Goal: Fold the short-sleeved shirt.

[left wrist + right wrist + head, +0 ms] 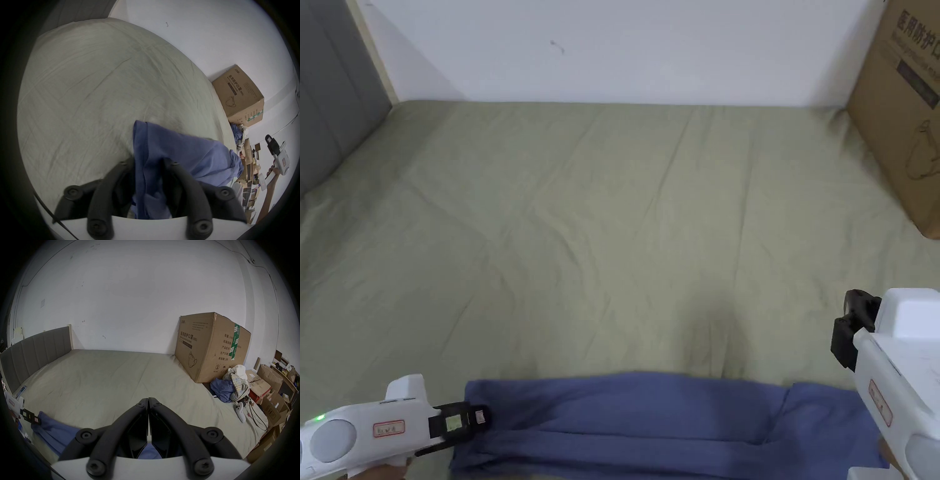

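Note:
A blue short-sleeved shirt [650, 419] lies in a long folded strip along the near edge of the bed. My left gripper [481, 417] is shut on its left end, and in the left gripper view bunched blue cloth [178, 151] fills the gap between the jaws of my left gripper [147, 162]. My right gripper [844, 331] hangs above the shirt's right end, apart from it. In the right gripper view the right gripper [148, 400] has its jaws pressed together with nothing in them, and the shirt [48, 426] lies below with the left gripper [36, 419] at its far corner.
The green bed sheet [612, 219] stretches to the white wall. A large cardboard box [906, 125] stands on the bed's right side and a grey headboard [331, 94] on the left. Near the box lie a heap of clothes [230, 386] and a white controller [240, 412].

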`<move>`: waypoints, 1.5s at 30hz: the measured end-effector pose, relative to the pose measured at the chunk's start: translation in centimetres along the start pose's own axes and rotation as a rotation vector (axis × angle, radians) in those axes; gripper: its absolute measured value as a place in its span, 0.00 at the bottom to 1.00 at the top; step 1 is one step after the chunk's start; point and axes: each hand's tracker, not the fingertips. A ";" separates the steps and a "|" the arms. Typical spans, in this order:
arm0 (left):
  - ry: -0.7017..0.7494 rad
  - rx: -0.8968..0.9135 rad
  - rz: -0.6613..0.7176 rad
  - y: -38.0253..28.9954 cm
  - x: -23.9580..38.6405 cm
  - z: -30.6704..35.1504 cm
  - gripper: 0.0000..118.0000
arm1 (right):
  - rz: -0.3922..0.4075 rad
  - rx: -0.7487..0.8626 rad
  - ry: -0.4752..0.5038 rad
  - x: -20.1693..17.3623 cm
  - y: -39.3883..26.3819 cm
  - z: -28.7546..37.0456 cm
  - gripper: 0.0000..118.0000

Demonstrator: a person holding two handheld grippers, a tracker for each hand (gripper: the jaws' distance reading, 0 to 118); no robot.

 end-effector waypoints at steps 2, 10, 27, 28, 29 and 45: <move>-0.015 0.002 -0.020 -0.1 0.7 0.0 0.08 | 0.000 -0.002 -0.004 0.2 0.0 0.1 0.00; 0.077 0.114 -0.119 0.8 1.8 2.8 0.04 | -0.011 0.020 -0.019 1.5 0.6 0.8 0.00; 0.272 0.173 -0.138 1.6 5.7 9.5 0.04 | -0.074 0.062 -0.020 4.0 0.6 2.7 0.00; 0.286 0.174 -0.146 1.5 7.1 9.4 0.04 | -0.079 0.063 -0.018 4.2 0.6 2.8 0.00; 0.271 0.150 -0.165 1.3 8.3 9.1 0.04 | -0.082 0.064 -0.015 4.2 0.6 2.9 0.00; 0.066 -0.088 -0.322 -2.6 23.3 -5.4 0.04 | -0.101 0.050 -0.028 6.7 -0.6 4.1 0.00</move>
